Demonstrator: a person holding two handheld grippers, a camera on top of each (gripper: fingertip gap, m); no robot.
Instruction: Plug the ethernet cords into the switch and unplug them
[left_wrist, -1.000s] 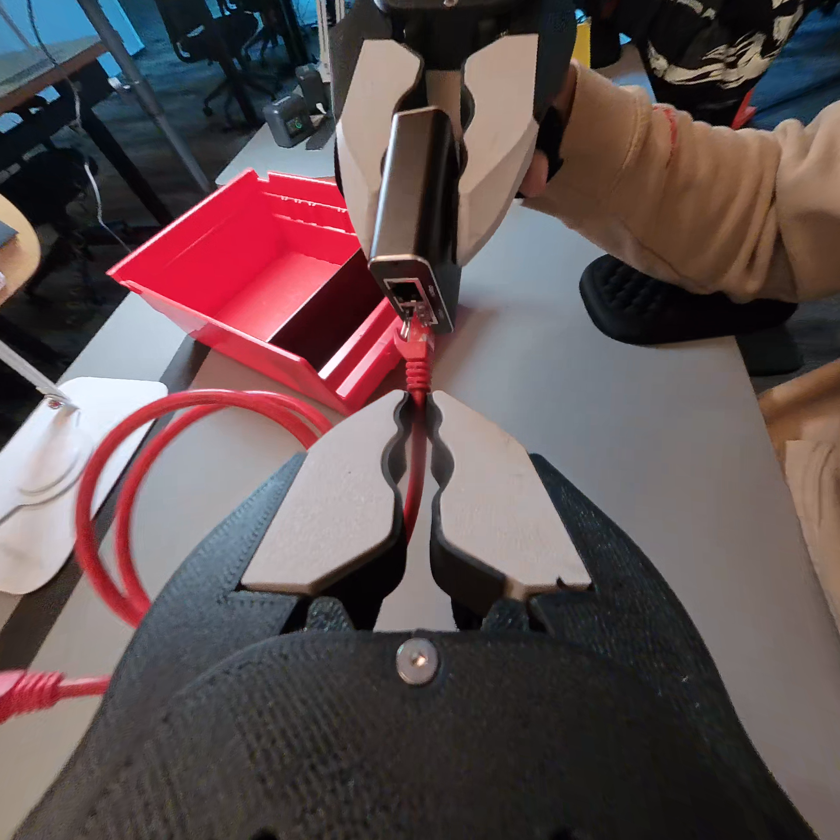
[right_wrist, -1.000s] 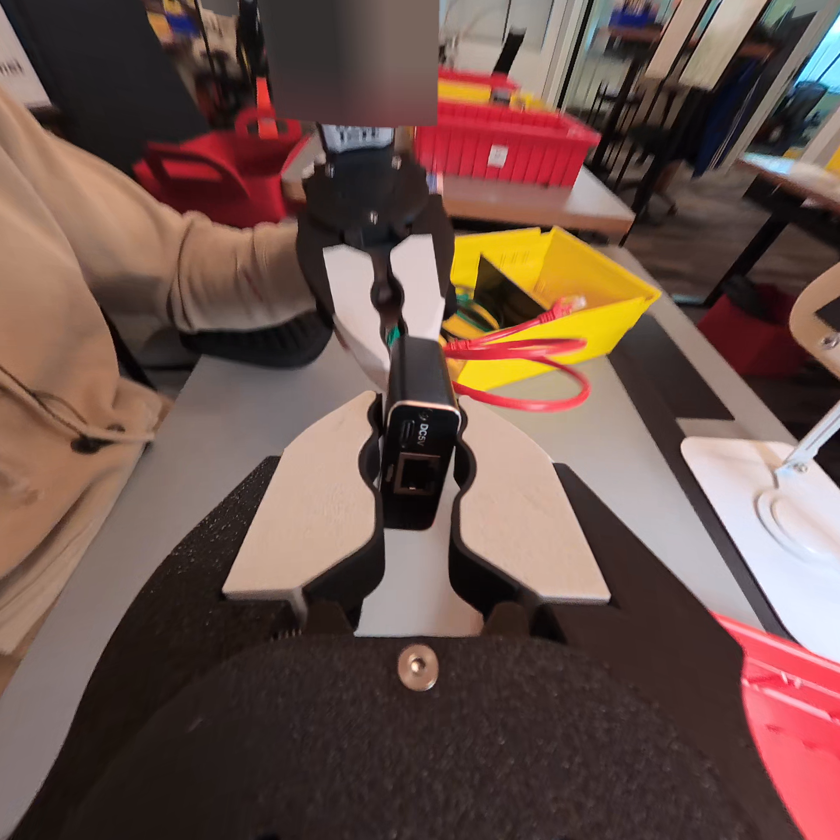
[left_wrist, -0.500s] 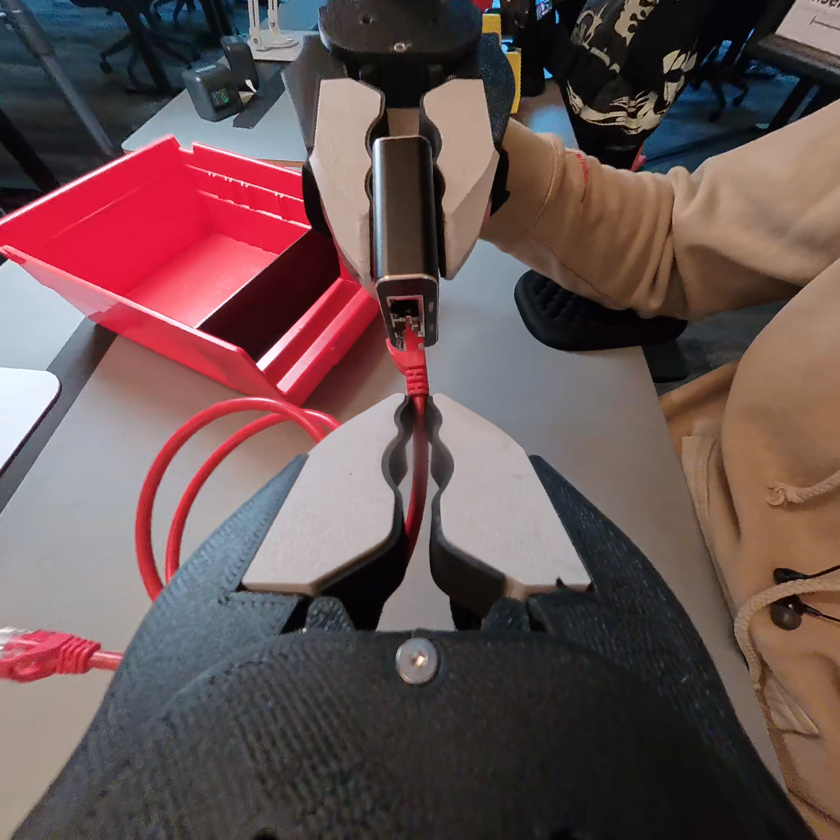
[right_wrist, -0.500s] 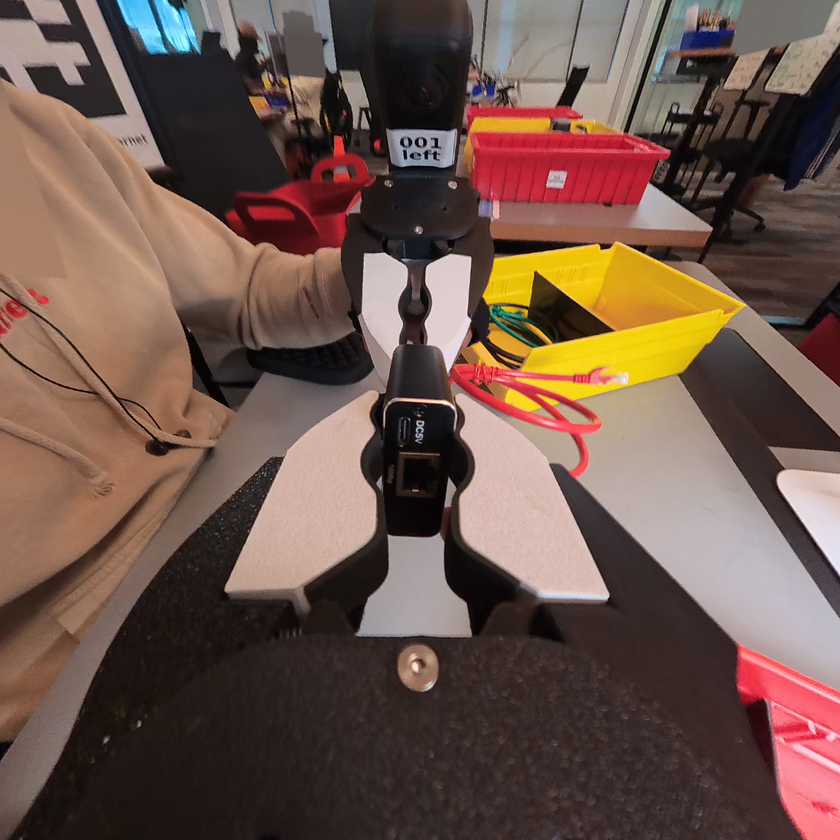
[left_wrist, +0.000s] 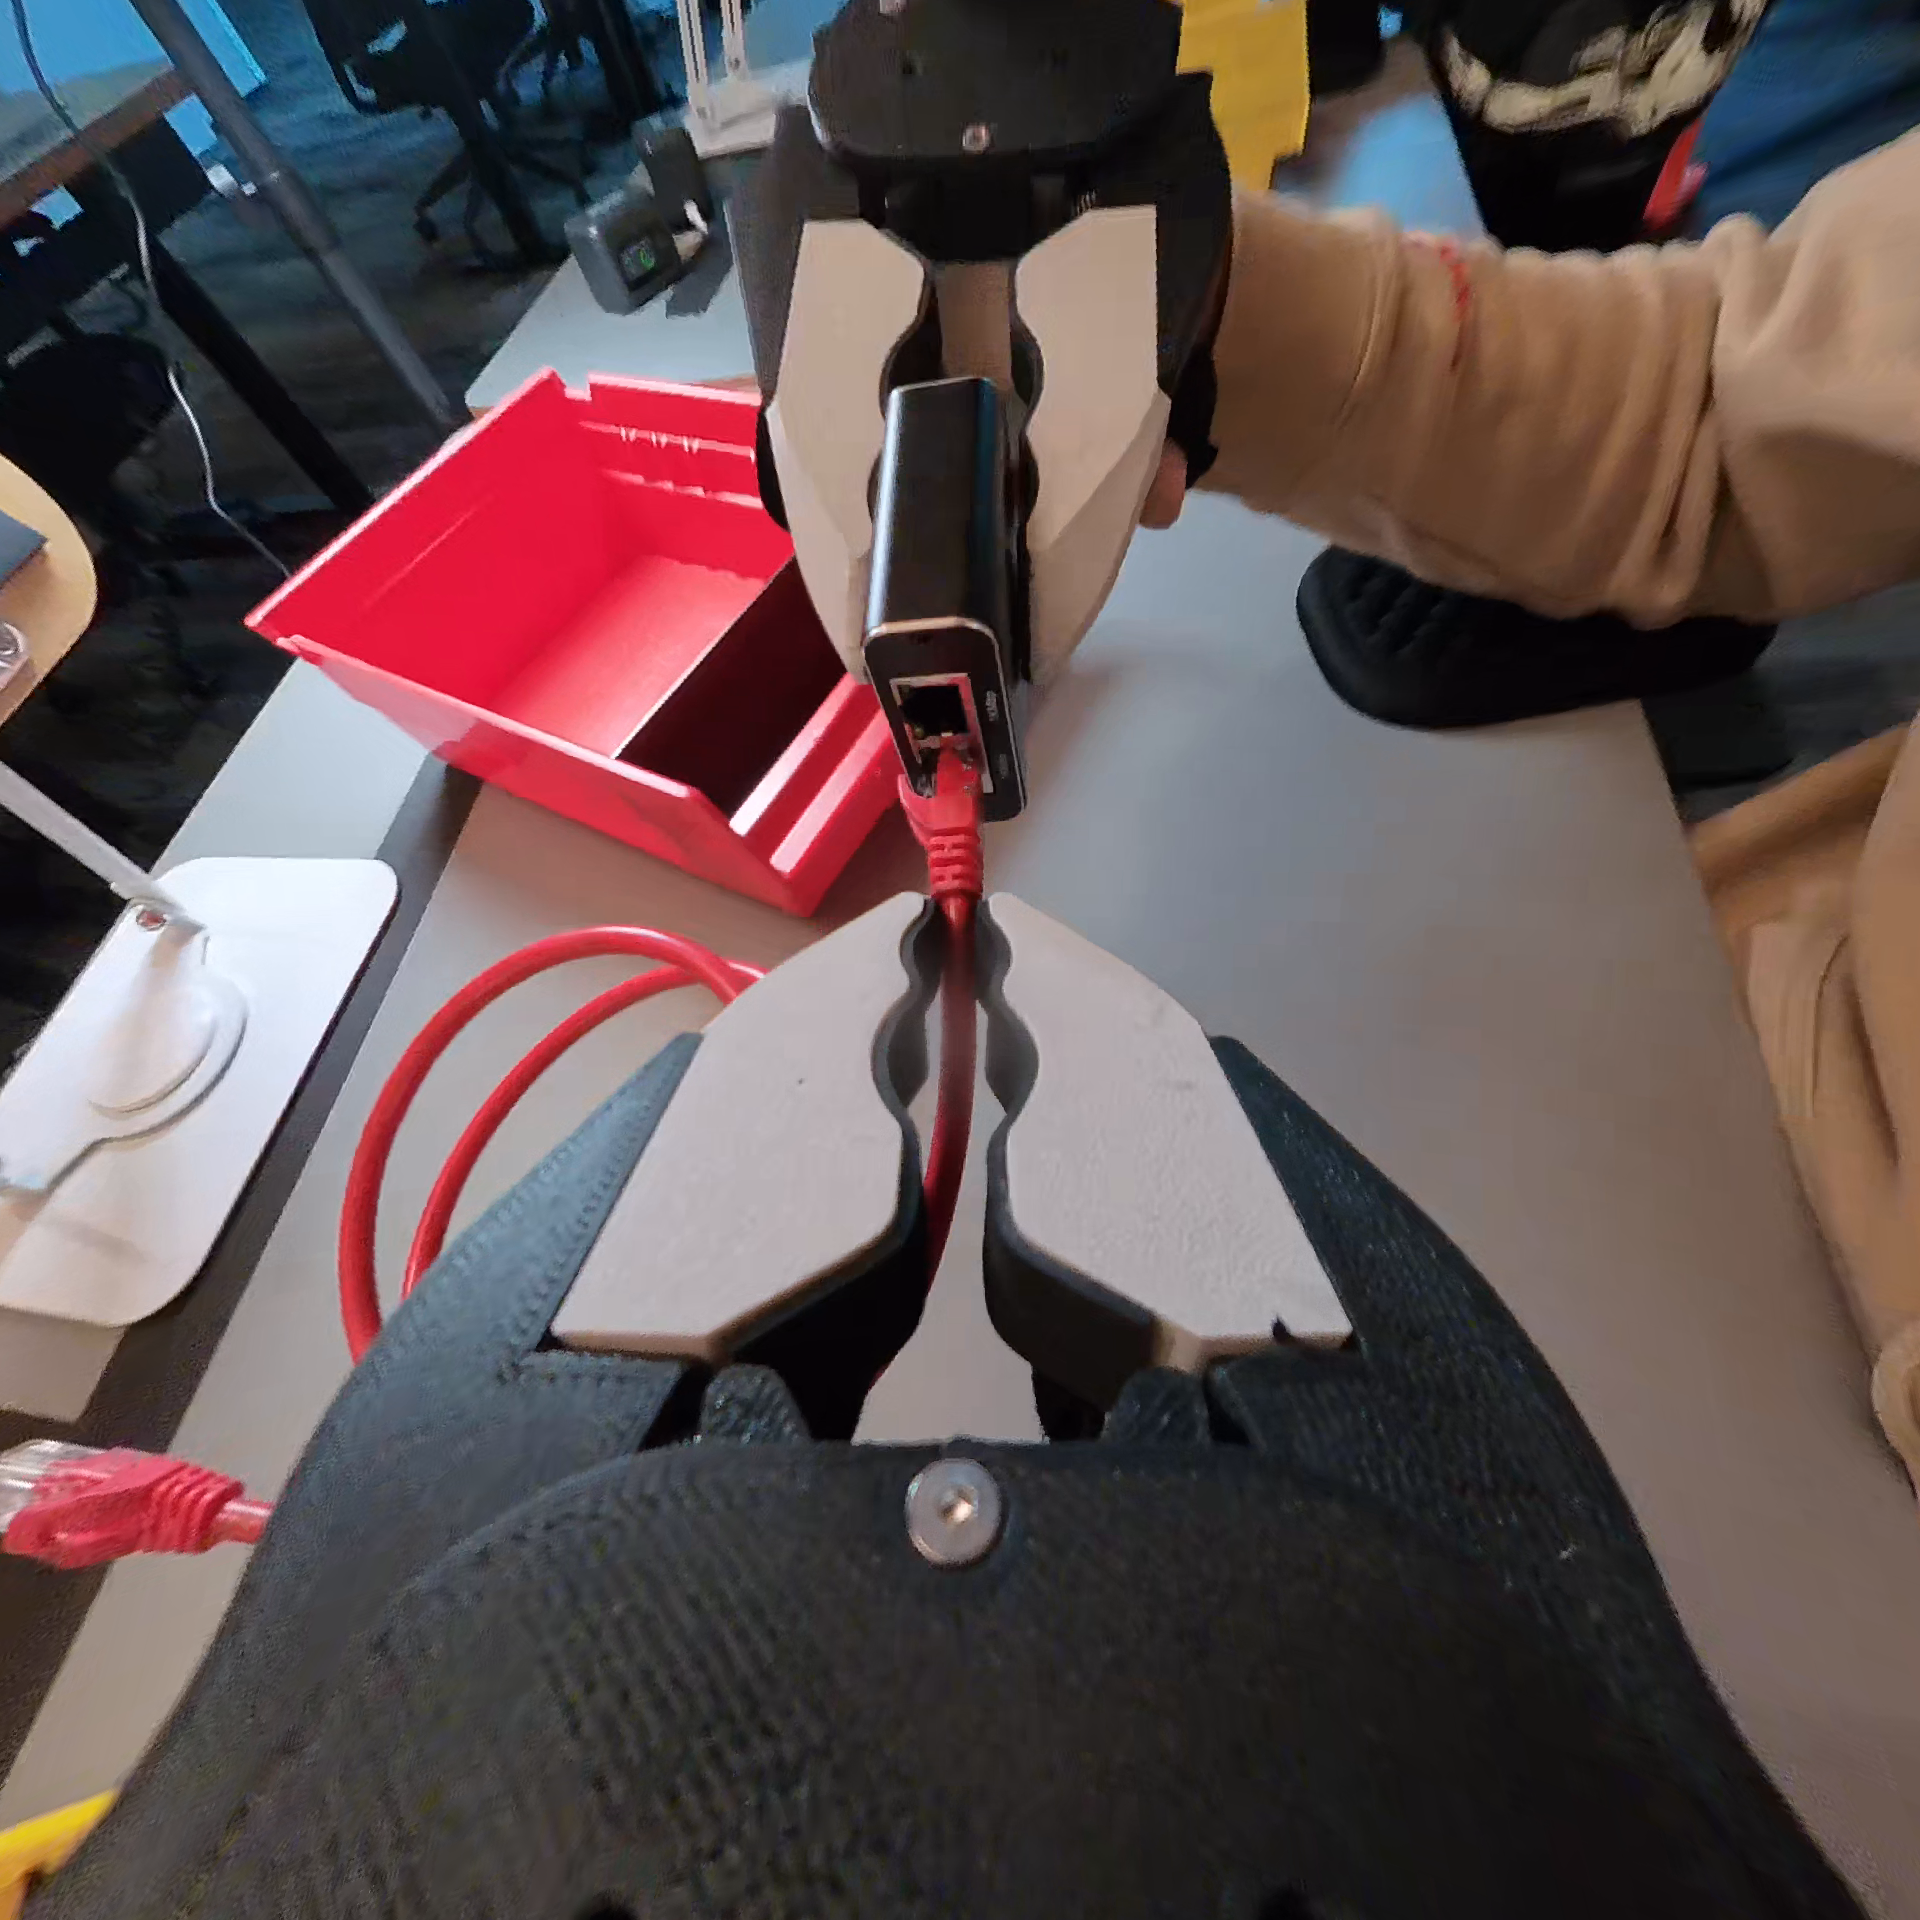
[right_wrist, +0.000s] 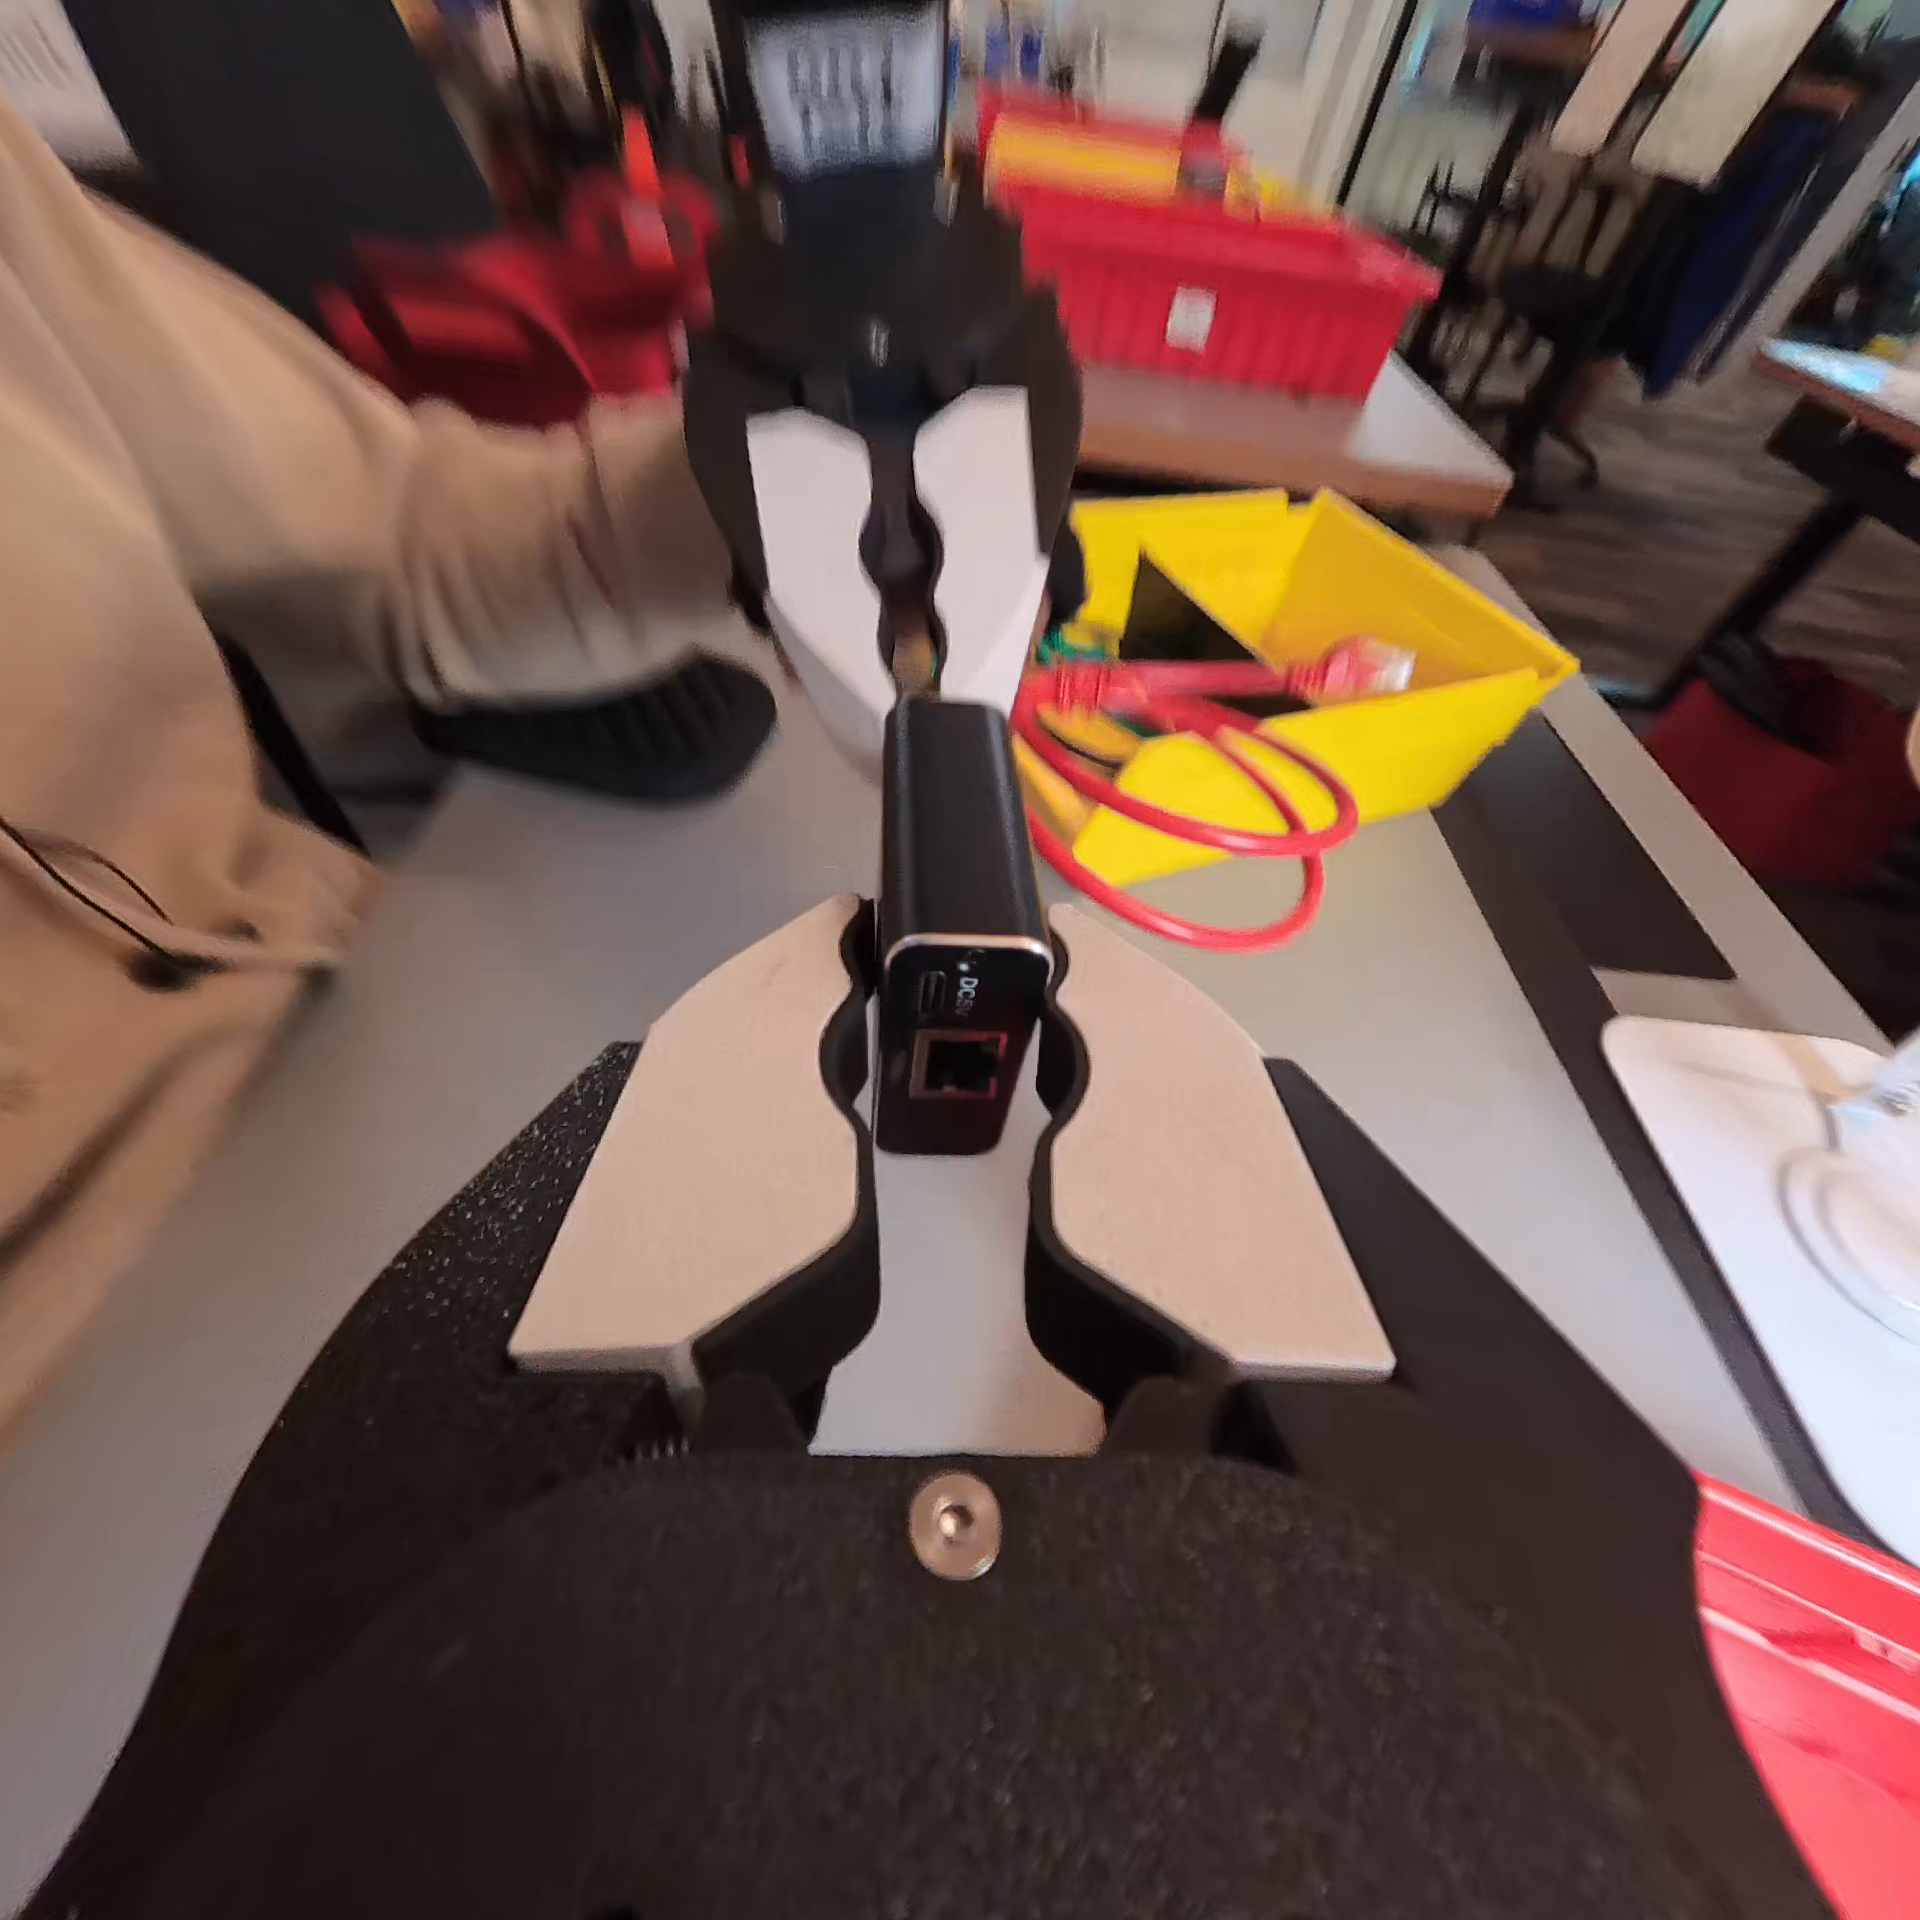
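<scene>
My right gripper is shut on the small black switch, held above the table; it also shows in the left wrist view. My left gripper is shut on the red ethernet cord just behind its plug. The plug sits at the lower port of the switch's near face, touching it; how deep it is I cannot tell. The port above it is empty. The cord loops on the table and its other plug hangs at the left. The left gripper faces me in the right wrist view.
An empty red bin stands on the grey table behind the switch. A yellow bin holds more cords. A white lamp base lies at the table's left edge. A person's beige sleeve and a black wrist rest are to the right. Tip to tip, the grippers are about 5 centimeters apart.
Both grippers have shifted and tilted together, so the background has swung. The plug stays at the switch's lower port. The right wrist view is now motion-blurred.
</scene>
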